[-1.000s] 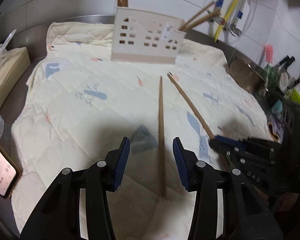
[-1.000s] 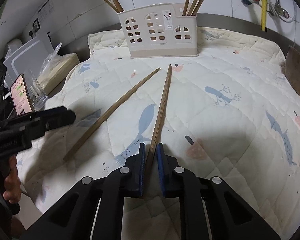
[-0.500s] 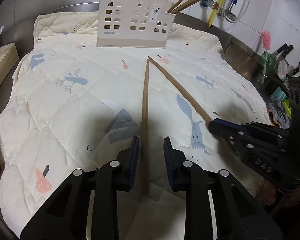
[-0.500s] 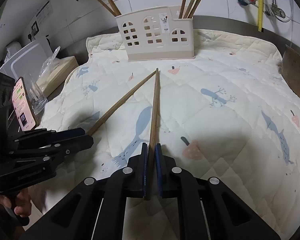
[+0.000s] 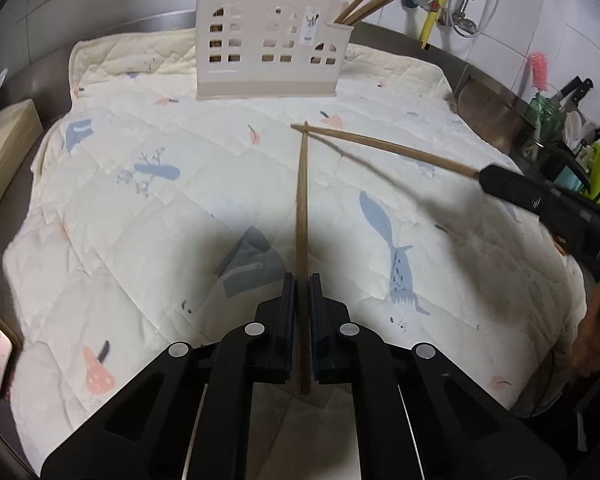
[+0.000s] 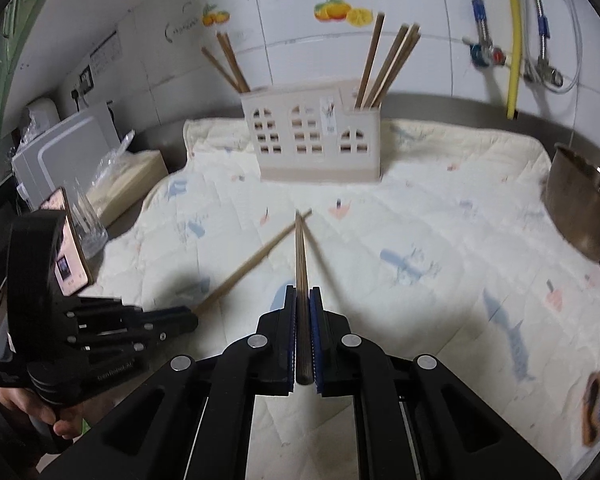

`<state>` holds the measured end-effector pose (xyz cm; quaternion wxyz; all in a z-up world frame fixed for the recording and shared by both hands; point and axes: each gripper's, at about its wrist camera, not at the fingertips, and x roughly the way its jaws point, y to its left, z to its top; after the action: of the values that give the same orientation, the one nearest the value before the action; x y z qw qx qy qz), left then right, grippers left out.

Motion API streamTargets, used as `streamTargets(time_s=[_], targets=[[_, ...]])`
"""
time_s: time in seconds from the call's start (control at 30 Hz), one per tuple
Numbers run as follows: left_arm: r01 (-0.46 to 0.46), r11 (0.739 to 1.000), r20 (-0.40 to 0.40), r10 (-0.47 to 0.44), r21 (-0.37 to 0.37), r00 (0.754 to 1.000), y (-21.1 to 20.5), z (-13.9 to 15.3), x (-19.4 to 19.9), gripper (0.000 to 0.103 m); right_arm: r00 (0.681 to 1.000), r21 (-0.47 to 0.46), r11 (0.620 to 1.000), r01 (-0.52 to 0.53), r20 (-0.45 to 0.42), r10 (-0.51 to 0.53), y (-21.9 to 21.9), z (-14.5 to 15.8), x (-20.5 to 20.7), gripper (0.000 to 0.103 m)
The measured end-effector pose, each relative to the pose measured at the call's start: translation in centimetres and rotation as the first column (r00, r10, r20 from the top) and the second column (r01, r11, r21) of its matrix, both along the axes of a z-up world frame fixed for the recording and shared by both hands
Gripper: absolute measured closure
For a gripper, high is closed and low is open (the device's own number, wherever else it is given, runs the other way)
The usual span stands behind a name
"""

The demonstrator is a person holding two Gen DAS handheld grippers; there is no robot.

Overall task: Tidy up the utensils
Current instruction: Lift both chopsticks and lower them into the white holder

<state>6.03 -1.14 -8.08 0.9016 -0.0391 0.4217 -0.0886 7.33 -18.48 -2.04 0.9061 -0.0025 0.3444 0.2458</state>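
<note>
My left gripper [image 5: 302, 280] is shut on a wooden chopstick [image 5: 302, 200] that points toward the beige house-shaped utensil holder [image 5: 268, 60]. My right gripper [image 6: 301, 294] is shut on a second wooden chopstick [image 6: 300, 252], lifted off the quilted mat. The two chopsticks' far tips cross near the mat's middle. In the left wrist view the right gripper [image 5: 484, 178] holds its chopstick [image 5: 388, 146] from the right. In the right wrist view the left gripper [image 6: 192, 320] and its chopstick [image 6: 256, 260] come in from the left. The holder [image 6: 316, 140] has several chopsticks in its left and right ends.
A cream quilted mat [image 5: 140, 208] covers the steel counter. A phone [image 6: 70, 252], a glass [image 6: 90, 224] and a bagged box [image 6: 128, 176] stand at the left. A metal pot [image 6: 584, 208] sits at the right, with taps and hoses [image 6: 512, 40] on the tiled wall behind.
My left gripper has closed on its chopstick. My right gripper has lifted its chopstick off the mat and both views have risen and tilted up.
</note>
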Motion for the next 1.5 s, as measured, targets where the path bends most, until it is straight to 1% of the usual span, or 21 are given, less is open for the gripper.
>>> streamTargets(time_s=[0.1, 0.23, 0.4, 0.57, 0.67, 0.83, 0.97, 1.07, 1.33, 1.5], targets=[[0.003, 1.000, 0.026, -0.003, 0.009, 1.000, 0.1, 1.2, -0.1, 0.098, 0.999, 0.008, 1.000, 0.008, 0.039, -0.008, -0.6, 1.5, 0.2, 0.097], [-0.002, 1.000, 0.075, 0.000, 0.024, 0.997, 0.6, 3.3, -0.3, 0.098, 0.996, 0.047, 0.999, 0.007, 0.087, -0.011, -1.5, 4.1, 0.8, 0.097], [-0.004, 0.999, 0.156, -0.002, 0.037, 0.988, 1.2, 7.0, 0.3, 0.098, 0.990, 0.081, 0.997, -0.014, 0.138, 0.003, -2.1, 7.3, 2.0, 0.097], [0.020, 0.999, 0.239, -0.027, 0.033, 0.971, 1.3, 11.0, 1.8, 0.098, 0.984, 0.065, 0.997, -0.039, 0.176, 0.027, -2.0, 9.9, 3.5, 0.097], [0.031, 0.999, 0.259, -0.041, 0.040, 0.965, 1.1, 12.2, 2.7, 0.098, 0.982, 0.049, 0.997, -0.055, 0.184, 0.045, -1.7, 10.9, 4.4, 0.097], [0.040, 0.999, 0.262, -0.049, 0.036, 0.964, 1.4, 13.6, 4.5, 0.098, 0.979, 0.027, 0.996, -0.082, 0.188, 0.075, -1.2, 12.1, 6.0, 0.097], [0.046, 0.998, 0.280, -0.055, 0.039, 0.958, 1.8, 15.7, 5.8, 0.098, 0.976, 0.038, 0.995, -0.094, 0.201, 0.084, -1.2, 14.1, 7.7, 0.097], [0.048, 0.998, 0.299, -0.056, 0.036, 0.953, 2.1, 17.5, 6.8, 0.098, 0.971, 0.028, 0.995, -0.098, 0.222, 0.090, -0.9, 15.9, 8.8, 0.097], [0.038, 0.998, 0.389, -0.053, 0.046, 0.920, 2.4, 23.8, 9.7, 0.098, 0.955, 0.010, 0.997, -0.082, 0.288, 0.076, -0.6, 20.3, 11.8, 0.097], [0.018, 0.999, 0.446, -0.038, 0.049, 0.894, 2.3, 27.8, 12.4, 0.098, 0.952, 0.009, 0.998, -0.063, 0.302, 0.058, -0.3, 21.6, 13.6, 0.097]])
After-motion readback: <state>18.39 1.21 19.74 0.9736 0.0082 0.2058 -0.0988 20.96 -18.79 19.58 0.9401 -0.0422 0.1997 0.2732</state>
